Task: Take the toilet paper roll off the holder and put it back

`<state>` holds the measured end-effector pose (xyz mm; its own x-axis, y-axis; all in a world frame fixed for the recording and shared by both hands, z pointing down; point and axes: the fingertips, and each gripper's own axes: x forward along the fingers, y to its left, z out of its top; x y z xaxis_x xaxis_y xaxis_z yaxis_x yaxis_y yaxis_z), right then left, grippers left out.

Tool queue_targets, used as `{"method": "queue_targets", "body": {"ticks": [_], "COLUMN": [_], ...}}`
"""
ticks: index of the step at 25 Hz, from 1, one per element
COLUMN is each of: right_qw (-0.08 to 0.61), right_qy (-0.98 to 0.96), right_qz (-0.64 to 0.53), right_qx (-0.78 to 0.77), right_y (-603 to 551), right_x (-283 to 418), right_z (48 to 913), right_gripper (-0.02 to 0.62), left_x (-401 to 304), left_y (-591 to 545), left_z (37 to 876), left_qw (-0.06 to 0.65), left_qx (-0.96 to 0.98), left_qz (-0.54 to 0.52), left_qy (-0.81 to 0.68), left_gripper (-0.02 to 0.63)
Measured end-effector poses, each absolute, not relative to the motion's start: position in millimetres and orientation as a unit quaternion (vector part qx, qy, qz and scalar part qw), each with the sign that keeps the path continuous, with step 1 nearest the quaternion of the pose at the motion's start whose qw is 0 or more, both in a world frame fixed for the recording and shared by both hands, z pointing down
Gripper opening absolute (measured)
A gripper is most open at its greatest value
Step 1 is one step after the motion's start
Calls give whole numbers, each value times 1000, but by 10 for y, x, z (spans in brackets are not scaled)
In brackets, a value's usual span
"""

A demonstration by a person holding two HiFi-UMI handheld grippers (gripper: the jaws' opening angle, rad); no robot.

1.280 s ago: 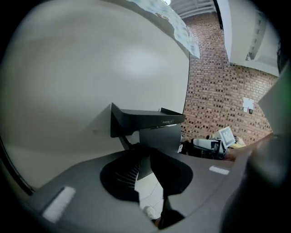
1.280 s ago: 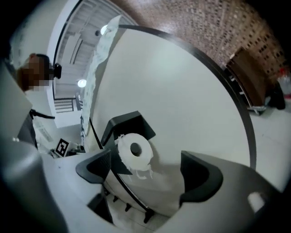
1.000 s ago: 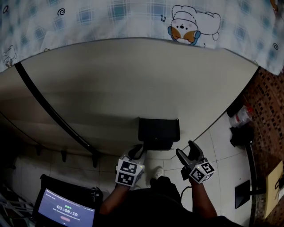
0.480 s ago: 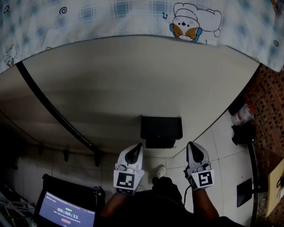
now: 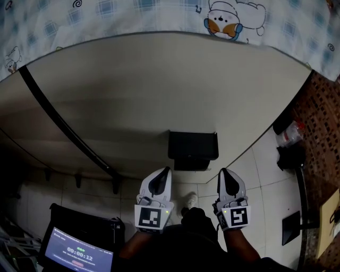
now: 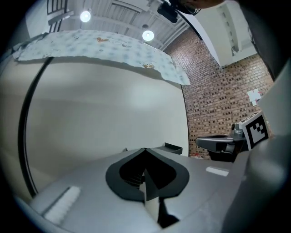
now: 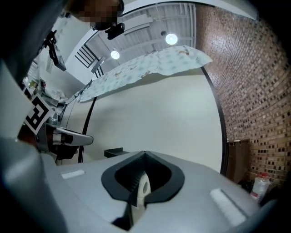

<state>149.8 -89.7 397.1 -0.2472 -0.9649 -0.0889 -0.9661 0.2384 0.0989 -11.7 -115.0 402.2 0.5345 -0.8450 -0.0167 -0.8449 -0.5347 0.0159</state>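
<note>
A black toilet paper holder (image 5: 193,150) with a flat top is fixed to the beige wall; no roll shows from above. My left gripper (image 5: 166,170) is shut and empty, pointing level at the wall just below and left of the holder. The right gripper (image 5: 223,171) is also shut and empty, just below and right of it. In the left gripper view the closed jaw tips (image 6: 145,149) meet in front of the holder's edge (image 6: 173,148). In the right gripper view the closed tips (image 7: 145,153) sit right of the holder (image 7: 113,151).
A black rail (image 5: 64,127) runs slantwise down the wall at the left. A patterned cloth (image 5: 159,16) drapes over the wall's top. A screen with a timer (image 5: 77,254) stands at the lower left. A plastic bottle (image 5: 291,133) and dark items lie by the brick wall (image 5: 324,133).
Both grippers' jaws have gone from open to shut with nothing between them. Both hands have risen toward the holder, and the right one has rolled so its marker cube faces up.
</note>
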Motion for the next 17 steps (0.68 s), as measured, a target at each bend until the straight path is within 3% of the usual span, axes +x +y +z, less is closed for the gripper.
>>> {"method": "queue_targets", "body": {"ticks": [17], "right_qw": [2], "right_qy": [772], "right_qz": [85], "right_qx": [-630], "right_y": [-759], "right_x": [1383], "right_z": [3917], "right_gripper": [2], "left_x": [-123], "left_y": [-1025], "left_z": [3982], "left_qw": [-13], "left_qx": [881], "left_qz": [-9], "left_qy": [-473], "left_gripper": [18]}}
